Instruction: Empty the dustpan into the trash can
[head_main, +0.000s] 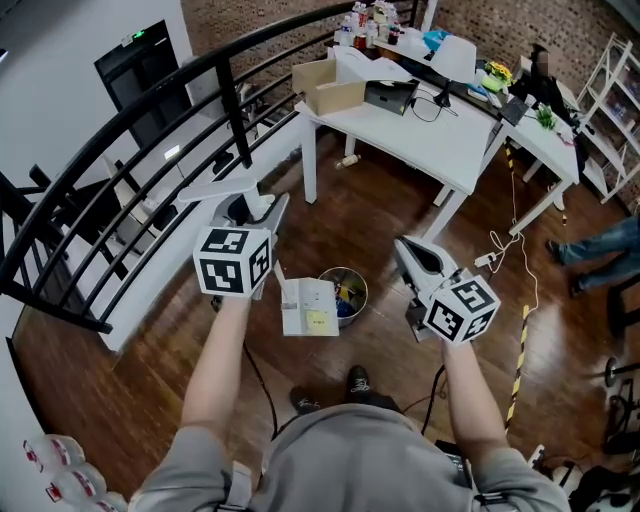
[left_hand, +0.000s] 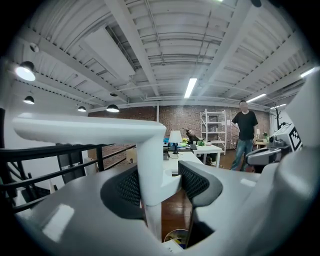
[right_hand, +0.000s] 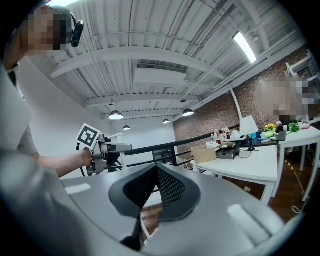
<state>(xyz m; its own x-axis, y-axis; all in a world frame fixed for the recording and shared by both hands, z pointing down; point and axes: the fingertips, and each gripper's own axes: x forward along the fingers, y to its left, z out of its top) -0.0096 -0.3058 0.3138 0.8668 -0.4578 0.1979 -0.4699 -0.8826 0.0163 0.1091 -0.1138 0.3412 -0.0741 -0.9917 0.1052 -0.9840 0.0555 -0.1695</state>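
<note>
I have my left gripper (head_main: 255, 210) clamped on the upright post of the white plastic long-handled dustpan (head_main: 308, 306). In the left gripper view, both dark ribbed pads press the post (left_hand: 150, 172) from either side. The dustpan's flat horizontal grip reaches away from the jaws towards nine o'clock.

From the head view, the dustpan's pan hangs below that gripper at about five o'clock from it, with a small yellow scrap lying inside. The round silvery metal trash can (head_main: 358, 279) stands on the brown wooden floor (head_main: 400, 200) between my two tools. It has colourful rubbish in it. The pan sits at its nine o'clock side and overlaps the rim in that view, but I cannot tell whether they touch. The can also shows low between the left jaws (left_hand: 176, 235).

My right gripper (head_main: 405, 247) is closed on nothing. In the right gripper view, its pads meet at the tips (right_hand: 156, 170), and it is off at three o'clock from the can.

A white desk (head_main: 440, 140) stands at about one o'clock, with an open cardboard box (head_main: 330, 88) on its near corner. A curved black metal railing (head_main: 120, 150) runs at ten o'clock. A person in a dark shirt (left_hand: 245, 131) stands beyond the desk.
</note>
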